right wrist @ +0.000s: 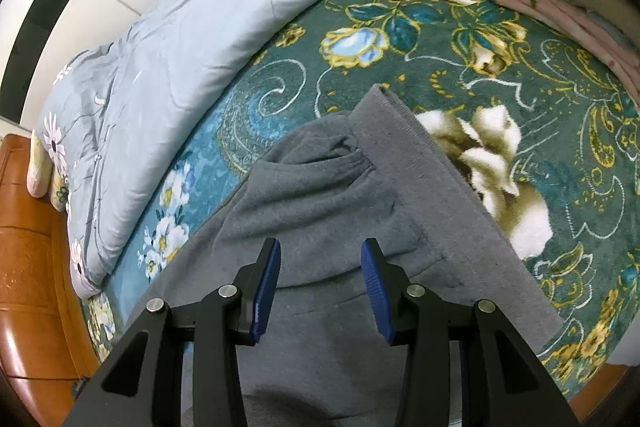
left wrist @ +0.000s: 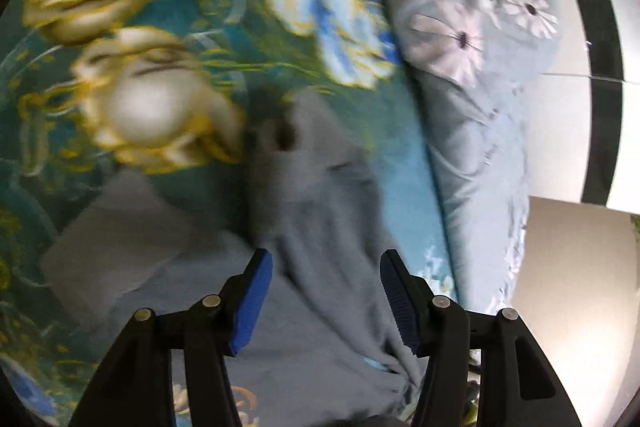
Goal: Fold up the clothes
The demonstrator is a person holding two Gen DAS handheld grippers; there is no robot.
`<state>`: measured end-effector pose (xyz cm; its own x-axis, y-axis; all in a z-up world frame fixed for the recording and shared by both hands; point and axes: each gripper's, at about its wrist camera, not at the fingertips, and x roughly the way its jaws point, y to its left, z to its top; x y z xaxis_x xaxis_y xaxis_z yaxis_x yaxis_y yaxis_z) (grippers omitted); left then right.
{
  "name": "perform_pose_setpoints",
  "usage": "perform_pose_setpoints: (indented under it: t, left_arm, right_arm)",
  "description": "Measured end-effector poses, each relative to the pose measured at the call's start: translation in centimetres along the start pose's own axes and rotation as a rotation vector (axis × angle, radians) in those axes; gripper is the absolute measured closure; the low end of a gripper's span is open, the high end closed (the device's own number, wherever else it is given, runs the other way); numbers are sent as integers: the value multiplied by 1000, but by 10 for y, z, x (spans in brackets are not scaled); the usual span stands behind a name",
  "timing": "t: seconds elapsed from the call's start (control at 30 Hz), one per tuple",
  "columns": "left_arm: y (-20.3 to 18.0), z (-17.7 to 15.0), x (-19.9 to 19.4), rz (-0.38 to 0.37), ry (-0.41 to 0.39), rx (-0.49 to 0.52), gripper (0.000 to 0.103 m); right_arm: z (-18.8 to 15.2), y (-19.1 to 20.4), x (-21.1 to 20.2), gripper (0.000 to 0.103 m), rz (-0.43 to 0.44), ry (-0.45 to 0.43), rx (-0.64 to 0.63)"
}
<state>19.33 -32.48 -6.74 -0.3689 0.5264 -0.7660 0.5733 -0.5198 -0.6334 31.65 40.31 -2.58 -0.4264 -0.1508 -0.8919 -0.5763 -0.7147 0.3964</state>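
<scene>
A grey fleece garment (right wrist: 340, 203) lies on a green floral blanket (right wrist: 460, 39) on the bed. In the right wrist view one sleeve with a gathered cuff (right wrist: 352, 155) is folded across the body. My right gripper (right wrist: 320, 255) is open and empty just above the garment's middle. In the blurred left wrist view the same grey garment (left wrist: 320, 227) lies rumpled below my left gripper (left wrist: 326, 267), which is open and empty above it.
A light blue quilt with white daisies (right wrist: 180, 47) is bunched along the far side of the bed, also in the left wrist view (left wrist: 472, 67). Folded pink cloth (right wrist: 540, 3) lies at the right. A wooden bed frame (right wrist: 28, 235) borders the left.
</scene>
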Motion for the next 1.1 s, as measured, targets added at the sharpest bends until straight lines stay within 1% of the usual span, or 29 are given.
perform_pose_setpoints:
  t: [0.1, 0.17, 0.27, 0.3, 0.33, 0.37, 0.4, 0.43, 0.5, 0.53, 0.6, 0.67, 0.73, 0.77, 0.83, 0.9, 1.0, 1.03, 1.1]
  left_arm:
    - [-7, 14, 24, 121, -26, 5, 42]
    - [-2, 21, 38, 172, -27, -40, 42]
    - [-3, 27, 46, 210, -29, -42, 45]
    - [-5, 28, 46, 220, -34, -38, 55]
    - [-6, 29, 46, 230, -40, -33, 67]
    - [-8, 30, 47, 240, -45, -28, 85]
    - [-10, 32, 47, 250, -50, -24, 89]
    - [-13, 31, 46, 247, -49, -16, 90]
    - [-26, 29, 38, 238, -51, 35, 91]
    - [-32, 28, 33, 216, -44, 51, 92]
    - [-50, 26, 15, 104, -29, 85, 92]
    - [-71, 24, -15, -34, -67, 150, 92]
    - [-86, 18, -50, -192, -133, 237, 92]
    - [-88, 11, -65, -209, -173, 291, 92]
    - [-62, 8, -54, -109, -170, 283, 92]
    - [-35, 6, -40, -4, -162, 270, 92]
    - [21, 20, 2, 128, -119, 184, 92]
    - [31, 22, 12, 162, -103, 162, 92]
    - [40, 21, 23, 172, -104, 143, 92]
  right_arm:
    - [1, 9, 4, 60, 13, 7, -16]
    - [2, 15, 5, 60, 29, 5, -18]
    - [2, 23, 2, 60, 46, -6, -37]
    - [1, 24, 2, 60, 44, -5, -40]
    - [1, 25, 2, 60, 42, -4, -44]
    - [1, 25, 2, 60, 40, -4, -45]
    - [1, 24, 2, 60, 38, -2, -42]
    - [1, 23, 3, 60, 37, 0, -40]
    - [1, 23, 3, 60, 35, 0, -38]
    - [2, 23, 2, 60, 35, -1, -38]
    - [3, 24, 1, 60, 34, -4, -41]
    - [5, 26, -1, 60, 33, -8, -47]
    - [7, 30, -5, 60, 34, -17, -60]
    - [8, 32, -8, 60, 38, -27, -63]
    - [9, 35, -11, 60, 51, -40, -69]
    - [7, 35, -9, 60, 51, -36, -75]
    - [4, 28, 6, 60, 31, -3, -70]
    - [3, 25, 10, 60, 23, 8, -64]
    - [4, 17, 16, 60, 14, 21, -51]
